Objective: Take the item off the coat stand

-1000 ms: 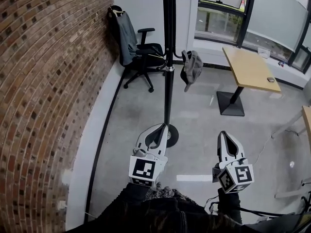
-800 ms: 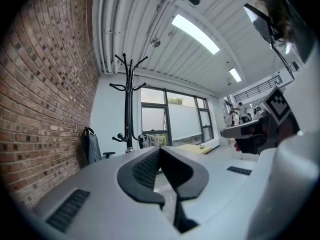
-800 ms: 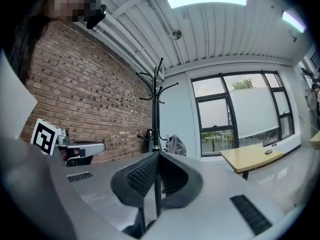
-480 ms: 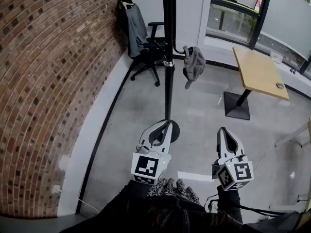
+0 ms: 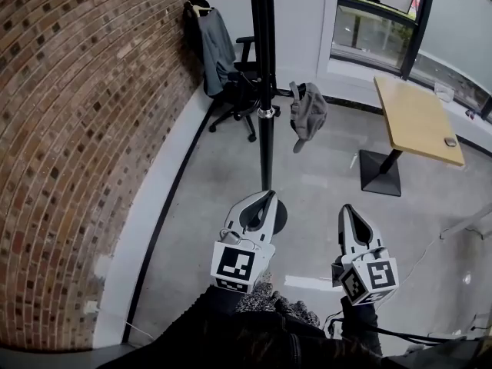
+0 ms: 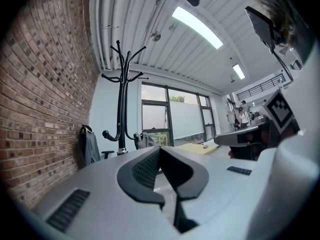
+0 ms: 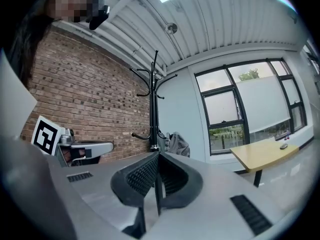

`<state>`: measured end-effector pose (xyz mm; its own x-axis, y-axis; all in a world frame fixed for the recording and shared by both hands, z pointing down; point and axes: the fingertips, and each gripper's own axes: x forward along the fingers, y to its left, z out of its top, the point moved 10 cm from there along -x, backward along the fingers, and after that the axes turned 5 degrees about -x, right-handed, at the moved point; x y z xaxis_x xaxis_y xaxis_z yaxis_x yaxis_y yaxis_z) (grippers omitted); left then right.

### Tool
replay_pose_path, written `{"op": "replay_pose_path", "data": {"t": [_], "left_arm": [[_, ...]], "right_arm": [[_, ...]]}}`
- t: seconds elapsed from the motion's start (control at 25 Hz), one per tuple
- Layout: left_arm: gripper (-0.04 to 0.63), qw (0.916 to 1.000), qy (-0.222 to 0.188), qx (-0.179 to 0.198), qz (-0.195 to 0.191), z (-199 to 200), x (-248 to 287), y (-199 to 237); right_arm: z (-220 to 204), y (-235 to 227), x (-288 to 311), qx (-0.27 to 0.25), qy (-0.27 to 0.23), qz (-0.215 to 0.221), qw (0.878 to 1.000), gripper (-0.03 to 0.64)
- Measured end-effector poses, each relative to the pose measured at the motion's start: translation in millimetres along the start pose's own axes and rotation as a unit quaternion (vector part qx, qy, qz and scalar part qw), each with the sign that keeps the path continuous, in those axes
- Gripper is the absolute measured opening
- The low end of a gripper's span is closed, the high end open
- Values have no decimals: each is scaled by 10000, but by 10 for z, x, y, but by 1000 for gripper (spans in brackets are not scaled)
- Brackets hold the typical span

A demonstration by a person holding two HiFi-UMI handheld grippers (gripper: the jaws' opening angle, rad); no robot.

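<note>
A tall black coat stand (image 5: 265, 91) rises from a round base on the grey floor, ahead of both grippers. A grey cap (image 5: 307, 114) hangs from a lower hook on the stand's right side. In the right gripper view the cap (image 7: 178, 145) shows just right of the pole (image 7: 153, 104). The left gripper view has the stand (image 6: 121, 104) left of centre. My left gripper (image 5: 268, 196) is shut and empty, low in front of the stand's base. To its right, my right gripper (image 5: 344, 208) is also shut with nothing held. Both are well short of the cap.
A brick wall (image 5: 84, 129) curves along the left. A black office chair (image 5: 234, 83) with a dark jacket (image 5: 215, 41) draped on it stands behind the stand. A yellow table (image 5: 419, 118) on a black pedestal is at the right, before the windows.
Both grippers and the view have moved forward toward the coat stand; the stand and cap appear closer and larger. Both grippers stay shut.
</note>
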<state>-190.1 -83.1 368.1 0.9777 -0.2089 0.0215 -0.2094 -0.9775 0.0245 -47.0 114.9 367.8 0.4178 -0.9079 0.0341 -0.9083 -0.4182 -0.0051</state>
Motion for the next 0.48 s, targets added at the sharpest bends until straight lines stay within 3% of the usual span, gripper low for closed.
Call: {"op": "replay_pose_path", "data": {"t": [0.48], "left_arm": [[6, 10000, -83, 2, -20, 71, 822, 481]], "right_arm": [[152, -318, 859, -149, -68, 40, 9999, 9]]}}
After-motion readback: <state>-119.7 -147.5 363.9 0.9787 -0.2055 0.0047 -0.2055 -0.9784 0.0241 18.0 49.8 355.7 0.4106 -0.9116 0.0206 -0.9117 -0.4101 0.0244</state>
